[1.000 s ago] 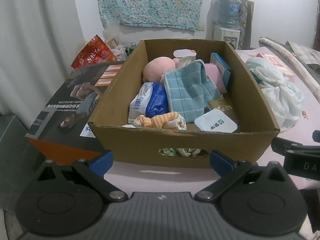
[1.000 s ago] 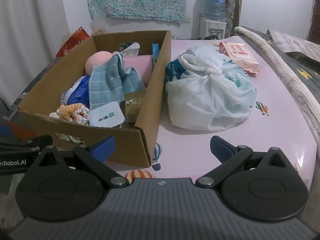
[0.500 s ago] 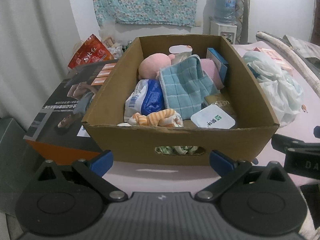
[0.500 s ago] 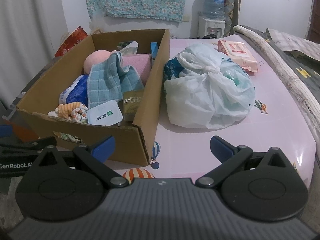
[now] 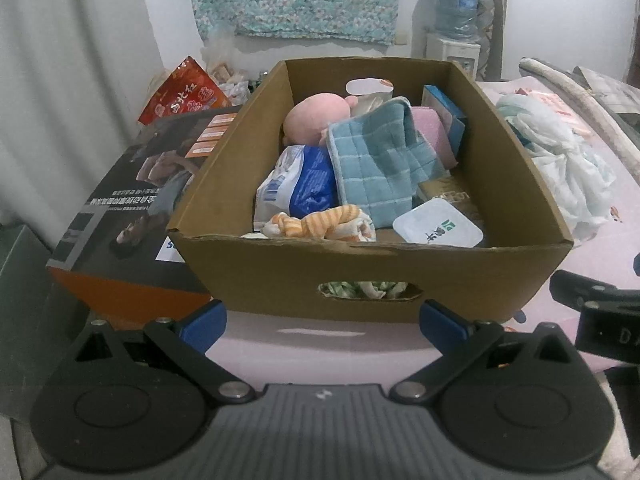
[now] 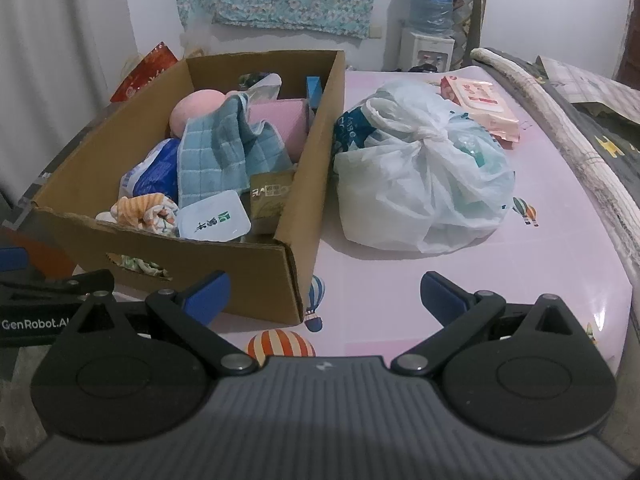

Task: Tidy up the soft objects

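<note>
A brown cardboard box [image 5: 372, 276] stands on the pink sheet, also in the right wrist view [image 6: 224, 268]. It holds a pink plush [image 5: 316, 118], a blue checked towel [image 5: 380, 160], a pink cloth [image 5: 432, 128], an orange striped cloth [image 5: 324, 222], a blue-white packet [image 5: 300, 184] and a white lidded tub [image 5: 438, 230]. My left gripper [image 5: 322, 322] is open and empty just before the box front. My right gripper [image 6: 324, 294] is open and empty near the box's front right corner.
A tied white plastic bag [image 6: 424, 176] lies right of the box, with a pink wipes pack [image 6: 480, 104] behind it. A dark printed carton [image 5: 132, 200] and a red snack bag [image 5: 184, 96] sit left of the box. A rolled mat [image 6: 560, 120] edges the bed's right side.
Both grippers have risen slightly and drifted a little, so the box sits lower and a bit closer in view. Nothing was grasped or moved.
</note>
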The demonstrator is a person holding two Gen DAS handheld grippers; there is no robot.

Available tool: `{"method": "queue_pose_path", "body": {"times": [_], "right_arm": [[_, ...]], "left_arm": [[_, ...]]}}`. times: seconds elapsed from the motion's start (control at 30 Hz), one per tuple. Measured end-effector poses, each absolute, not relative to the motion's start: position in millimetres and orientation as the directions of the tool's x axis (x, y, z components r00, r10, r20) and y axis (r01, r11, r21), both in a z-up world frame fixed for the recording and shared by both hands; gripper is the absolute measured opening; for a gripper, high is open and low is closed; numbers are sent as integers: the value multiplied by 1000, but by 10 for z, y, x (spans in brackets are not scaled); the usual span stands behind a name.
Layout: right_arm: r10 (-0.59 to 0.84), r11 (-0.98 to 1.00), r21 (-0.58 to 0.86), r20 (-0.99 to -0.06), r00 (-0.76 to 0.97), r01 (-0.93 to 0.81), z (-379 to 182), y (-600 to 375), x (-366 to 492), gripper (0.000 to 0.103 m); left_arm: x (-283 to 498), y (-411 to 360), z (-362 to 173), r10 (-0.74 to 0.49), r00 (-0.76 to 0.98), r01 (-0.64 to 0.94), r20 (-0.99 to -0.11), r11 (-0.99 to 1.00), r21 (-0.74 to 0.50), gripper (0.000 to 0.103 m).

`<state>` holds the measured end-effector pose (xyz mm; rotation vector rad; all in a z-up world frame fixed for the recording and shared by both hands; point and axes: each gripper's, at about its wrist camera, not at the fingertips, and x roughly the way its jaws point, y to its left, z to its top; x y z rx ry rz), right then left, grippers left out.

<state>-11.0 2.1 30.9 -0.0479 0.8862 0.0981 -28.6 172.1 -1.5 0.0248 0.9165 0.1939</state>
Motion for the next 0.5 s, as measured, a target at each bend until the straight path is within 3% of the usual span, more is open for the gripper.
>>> {"method": "queue_pose_path", "body": {"times": [0.5], "right_arm": [[70, 993, -3, -779, 623, -115, 303, 56, -99, 102]], "left_arm": [[-283, 1737, -18, 179, 590, -158, -787, 982, 105, 103]]}}
